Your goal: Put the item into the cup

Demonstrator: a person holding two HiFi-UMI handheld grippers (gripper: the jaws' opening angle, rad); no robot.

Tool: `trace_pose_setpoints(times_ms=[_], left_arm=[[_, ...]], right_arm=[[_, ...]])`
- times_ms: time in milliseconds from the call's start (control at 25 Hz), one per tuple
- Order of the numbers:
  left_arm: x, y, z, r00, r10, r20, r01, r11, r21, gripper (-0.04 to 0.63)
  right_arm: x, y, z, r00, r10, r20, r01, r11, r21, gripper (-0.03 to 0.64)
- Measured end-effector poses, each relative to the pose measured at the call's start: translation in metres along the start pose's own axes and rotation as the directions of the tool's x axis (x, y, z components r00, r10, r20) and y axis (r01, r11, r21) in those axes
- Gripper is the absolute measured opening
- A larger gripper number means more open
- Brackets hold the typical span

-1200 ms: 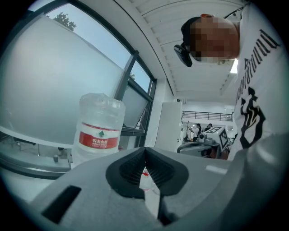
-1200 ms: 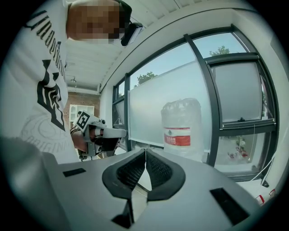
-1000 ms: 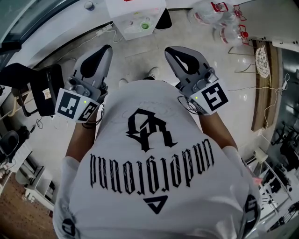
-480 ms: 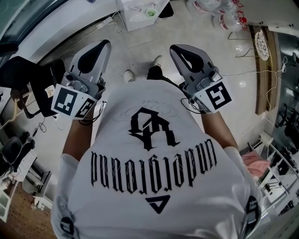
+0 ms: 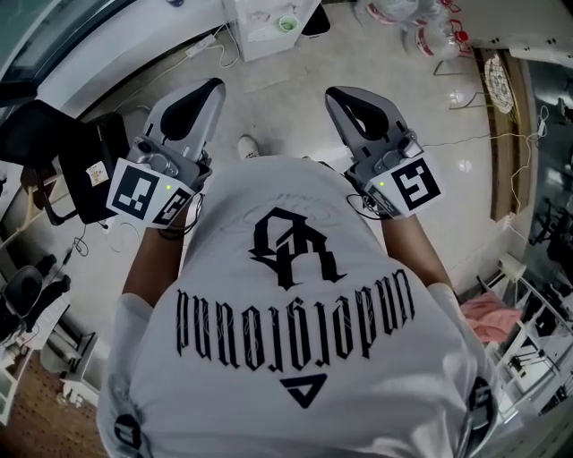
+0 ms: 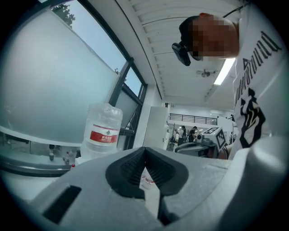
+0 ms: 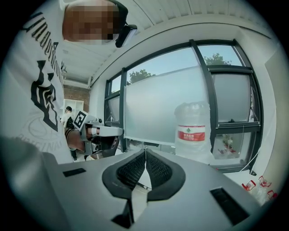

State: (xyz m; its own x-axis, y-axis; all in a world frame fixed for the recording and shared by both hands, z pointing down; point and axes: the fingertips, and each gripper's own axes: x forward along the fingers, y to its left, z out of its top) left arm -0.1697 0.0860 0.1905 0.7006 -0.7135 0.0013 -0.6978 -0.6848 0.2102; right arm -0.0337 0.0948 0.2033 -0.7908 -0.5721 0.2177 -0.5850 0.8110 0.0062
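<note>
My left gripper (image 5: 213, 86) and right gripper (image 5: 330, 93) are held up in front of the person's white printed shirt (image 5: 295, 313), over the floor. Both are shut with nothing between the pads. In the left gripper view the left gripper's (image 6: 145, 149) dark ribbed pads meet at the tips. The right gripper view shows the same for the right gripper (image 7: 145, 150). Each gripper view also catches the other gripper (image 6: 208, 139) (image 7: 96, 131) off to the side. A small green round thing (image 5: 287, 24) sits on a white table (image 5: 260, 27) at the top of the head view; I cannot tell what it is.
A large water bottle (image 6: 103, 130) (image 7: 191, 131) stands by the frosted windows. A black bag or chair (image 5: 76, 170) is at the left, with cables on the floor. Plastic bags (image 5: 430, 36) lie at the top right. A shoe (image 5: 249, 145) shows below the grippers.
The head view has tilted, so the white table has slid toward the top edge. Both grippers stay shut and in about the same place before the shirt.
</note>
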Motion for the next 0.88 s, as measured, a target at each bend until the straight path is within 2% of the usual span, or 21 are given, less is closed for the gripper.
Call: trace_pose_setpoints(times_ms=[320, 560, 720, 880], left_arm=[[0.02, -0.057, -0.012, 0.999, 0.032, 0.017, -0.031, 0.999, -0.028, 0.014], [0.033, -0.113, -0.017, 0.998, 0.054, 0.014, -0.054, 0.999, 0.002, 0.015], [0.034, -0.144, -0.031, 0.997, 0.082, 0.014, -0.082, 0.996, -0.027, 0.015], [0.036, -0.187, -0.044, 0.996, 0.091, -0.001, -0.092, 0.996, -0.01, 0.014]], right_arm=[[-0.052, -0.016, -0.018, 1.0, 0.019, 0.016, -0.019, 1.0, -0.002, 0.017], [-0.108, -0.021, -0.033, 0.999, 0.04, 0.015, -0.04, 0.999, -0.003, 0.017], [-0.143, -0.022, -0.052, 0.999, 0.054, 0.001, -0.054, 0.999, -0.007, 0.017], [-0.181, -0.019, -0.067, 0.998, 0.066, -0.007, -0.066, 0.998, -0.005, 0.017]])
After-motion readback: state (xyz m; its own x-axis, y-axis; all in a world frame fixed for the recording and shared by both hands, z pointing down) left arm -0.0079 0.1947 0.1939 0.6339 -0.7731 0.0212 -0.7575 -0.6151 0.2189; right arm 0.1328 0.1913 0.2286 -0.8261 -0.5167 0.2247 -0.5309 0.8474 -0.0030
